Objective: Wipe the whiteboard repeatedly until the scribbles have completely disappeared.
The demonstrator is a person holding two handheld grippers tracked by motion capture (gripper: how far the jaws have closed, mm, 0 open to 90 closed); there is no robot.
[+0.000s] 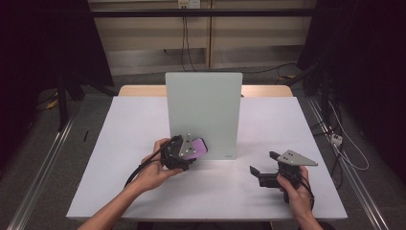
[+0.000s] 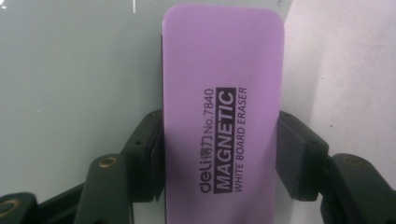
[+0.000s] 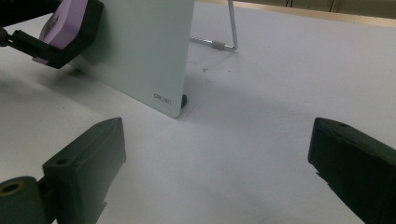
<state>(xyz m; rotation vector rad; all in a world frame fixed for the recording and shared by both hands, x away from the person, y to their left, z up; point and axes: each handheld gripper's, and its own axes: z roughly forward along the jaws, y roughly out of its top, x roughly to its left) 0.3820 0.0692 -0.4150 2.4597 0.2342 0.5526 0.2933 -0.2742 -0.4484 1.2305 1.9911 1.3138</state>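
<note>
A: The left tool (image 1: pixel 189 151) has its jaws clamped on the long sides of the purple eraser (image 2: pixel 223 121), and the eraser sits low on the pale green whiteboard (image 1: pixel 203 108), near its bottom edge. Whether the felt face presses flat against the board or only rests near it, I cannot tell.

B: And the right tool (image 1: pixel 263 165)?

A: Jaws wide apart, nothing between them, parked on the counter (image 1: pixel 124 143) well to the side of the board.

B: So what worries you?

A: The board only leans on a thin wire stand (image 3: pixel 229 32) behind it. A hard push from the eraser could, I think, tip it back or skid it across the counter, since nothing braces it.

B: The idle tool could steady an edge.

A: It could. The other risk is the grip: the jaws hold the eraser near its rear end, so a sideways wipe may twist it between the pads and let it slip out.
</note>
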